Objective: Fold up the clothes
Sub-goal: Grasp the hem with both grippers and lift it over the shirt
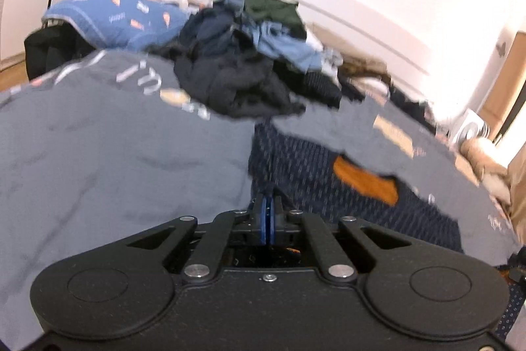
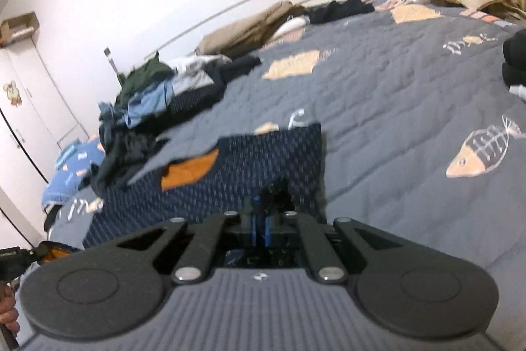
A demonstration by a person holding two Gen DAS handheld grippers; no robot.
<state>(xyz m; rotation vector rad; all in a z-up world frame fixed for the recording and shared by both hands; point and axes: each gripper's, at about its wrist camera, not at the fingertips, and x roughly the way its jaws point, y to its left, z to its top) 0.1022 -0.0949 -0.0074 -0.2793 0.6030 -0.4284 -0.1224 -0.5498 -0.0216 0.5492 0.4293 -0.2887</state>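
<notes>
**Patterned navy garment spread on the bed**

The navy garment [image 1: 305,160] [image 2: 250,166], dotted with small pale marks and showing an orange patch, lies mostly flat on the grey quilt [image 2: 394,94], its near edge pinched up. A jumbled clothes pile [image 1: 243,68] [image 2: 148,107] sits beyond it.

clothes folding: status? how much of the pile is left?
Done: no folded stack clearly visible. In hand: navy patterned garment with orange patch, left gripper and right gripper both shut on its near edge. Left: the whole jumbled clothes pile on the grey quilt.
</notes>
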